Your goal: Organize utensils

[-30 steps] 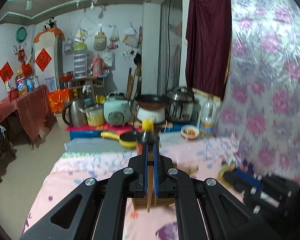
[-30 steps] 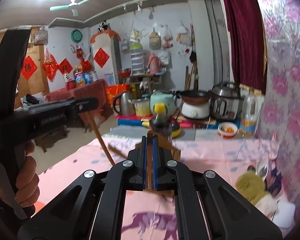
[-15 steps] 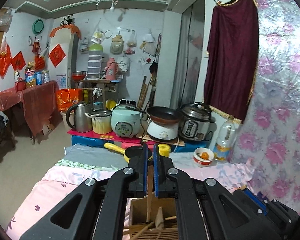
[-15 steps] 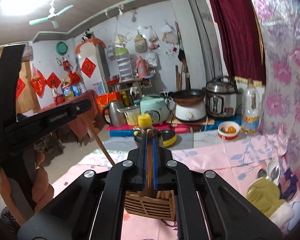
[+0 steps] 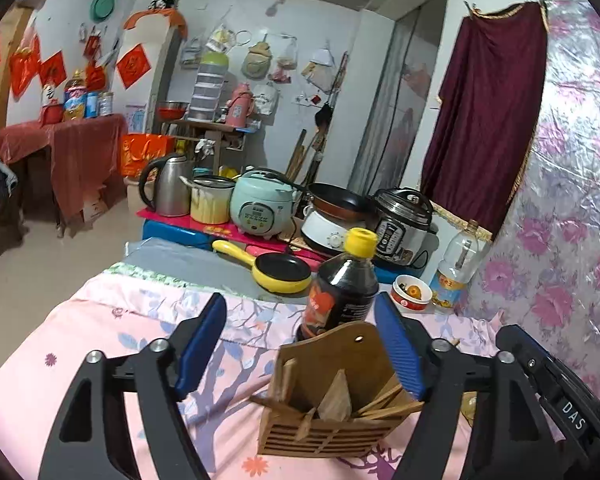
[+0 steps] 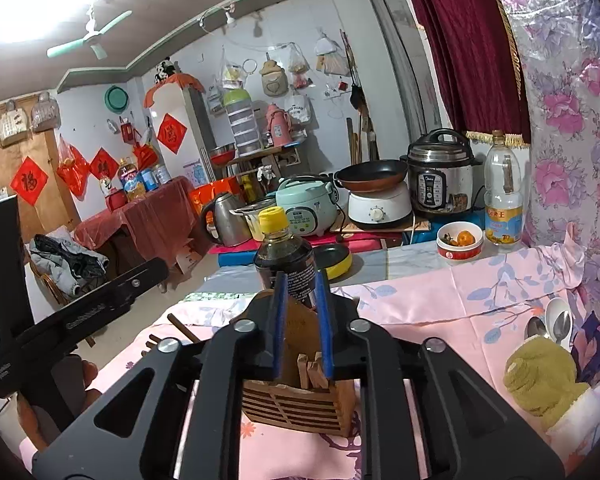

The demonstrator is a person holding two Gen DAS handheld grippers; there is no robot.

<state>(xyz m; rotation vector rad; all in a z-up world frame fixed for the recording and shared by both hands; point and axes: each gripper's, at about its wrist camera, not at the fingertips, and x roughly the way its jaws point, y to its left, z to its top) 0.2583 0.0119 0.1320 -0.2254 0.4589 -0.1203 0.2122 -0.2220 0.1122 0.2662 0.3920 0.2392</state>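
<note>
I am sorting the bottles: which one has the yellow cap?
The dark sauce bottle just behind the wooden utensil holder; the clear oil bottle by the flowered wall has none.

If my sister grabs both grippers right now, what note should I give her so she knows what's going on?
Left gripper: jaws opening wide, nothing between them, above the wooden holder.
Right gripper: jaws opening, gripping nothing, over the same holder.
Done: several chopsticks stand in the holder.
Left to do: loose sticks lie on the pink cloth; spoons wait beside the green towel.
</note>
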